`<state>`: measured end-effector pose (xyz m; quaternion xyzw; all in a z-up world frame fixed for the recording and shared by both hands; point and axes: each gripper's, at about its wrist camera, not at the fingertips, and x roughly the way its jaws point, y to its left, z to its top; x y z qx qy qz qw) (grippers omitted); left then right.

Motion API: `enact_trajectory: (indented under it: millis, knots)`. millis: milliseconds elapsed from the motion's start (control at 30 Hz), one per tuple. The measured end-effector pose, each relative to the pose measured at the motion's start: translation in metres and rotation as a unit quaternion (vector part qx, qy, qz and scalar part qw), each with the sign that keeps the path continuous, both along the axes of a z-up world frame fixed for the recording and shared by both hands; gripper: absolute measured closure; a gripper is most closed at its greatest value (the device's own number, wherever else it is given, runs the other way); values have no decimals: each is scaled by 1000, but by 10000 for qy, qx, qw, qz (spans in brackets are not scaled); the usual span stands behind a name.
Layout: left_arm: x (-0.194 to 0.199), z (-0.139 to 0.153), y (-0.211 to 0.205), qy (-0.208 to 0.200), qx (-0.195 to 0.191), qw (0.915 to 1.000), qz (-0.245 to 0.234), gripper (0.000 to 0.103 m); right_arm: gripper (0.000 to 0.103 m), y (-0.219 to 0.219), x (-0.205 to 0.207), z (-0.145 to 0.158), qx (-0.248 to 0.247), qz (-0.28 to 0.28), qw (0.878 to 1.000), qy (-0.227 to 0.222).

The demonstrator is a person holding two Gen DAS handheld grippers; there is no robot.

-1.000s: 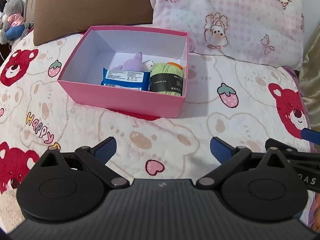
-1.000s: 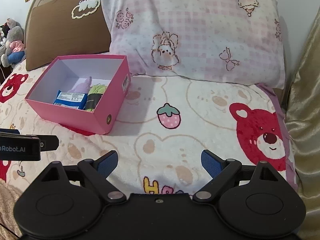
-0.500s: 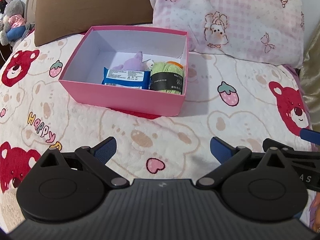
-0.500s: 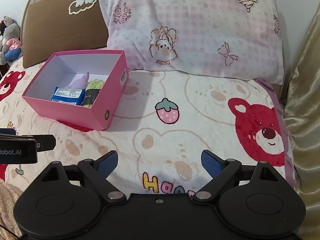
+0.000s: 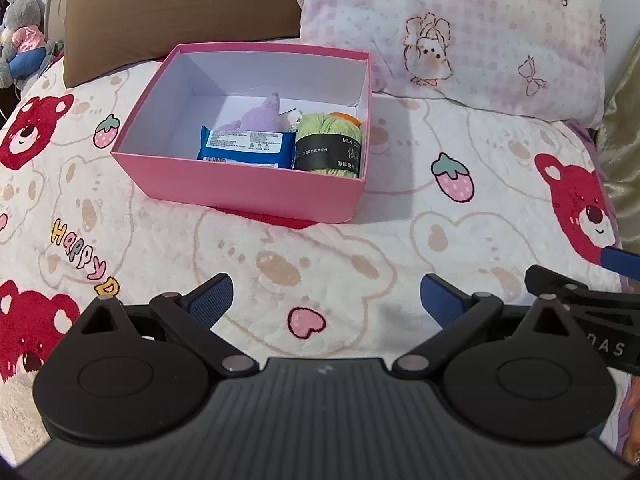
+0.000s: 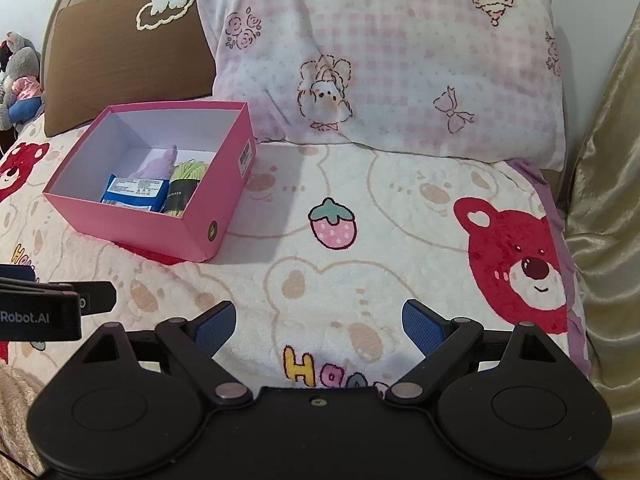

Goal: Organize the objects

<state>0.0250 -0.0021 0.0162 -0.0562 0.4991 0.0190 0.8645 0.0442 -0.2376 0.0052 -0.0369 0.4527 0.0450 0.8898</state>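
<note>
A pink box (image 5: 248, 194) (image 6: 192, 236) with a white inside sits on the bear-print blanket (image 5: 360, 256). In it lie a blue packet (image 5: 246, 146) (image 6: 134, 192), a purple plush (image 5: 264, 116) (image 6: 158, 166) and a green yarn ball (image 5: 332, 146) (image 6: 186, 182) with a black band. My left gripper (image 5: 326, 300) hovers open over the blanket in front of the box, nothing between its blue pads. My right gripper (image 6: 318, 324) is open too, right of the box and empty. Each gripper shows at the edge of the other's view.
A pink checked pillow (image 6: 384, 60) and a brown pillow (image 6: 124, 52) lean at the head of the bed behind the box. Plush toys (image 5: 22, 36) sit at the far left. Gold fabric (image 6: 608, 220) borders the bed on the right.
The box sits slightly lower and further left in the right wrist view than a second ago; the left wrist view is nearly unchanged. Both grippers stay open and empty.
</note>
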Motion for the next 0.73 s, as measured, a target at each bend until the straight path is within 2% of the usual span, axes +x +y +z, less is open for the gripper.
enact_trajectory:
  millis: [733]
  knots:
    - [-2,3,-5,-27,122,9999,-24,0,10,1,0,2,-51,39,10000,-24]
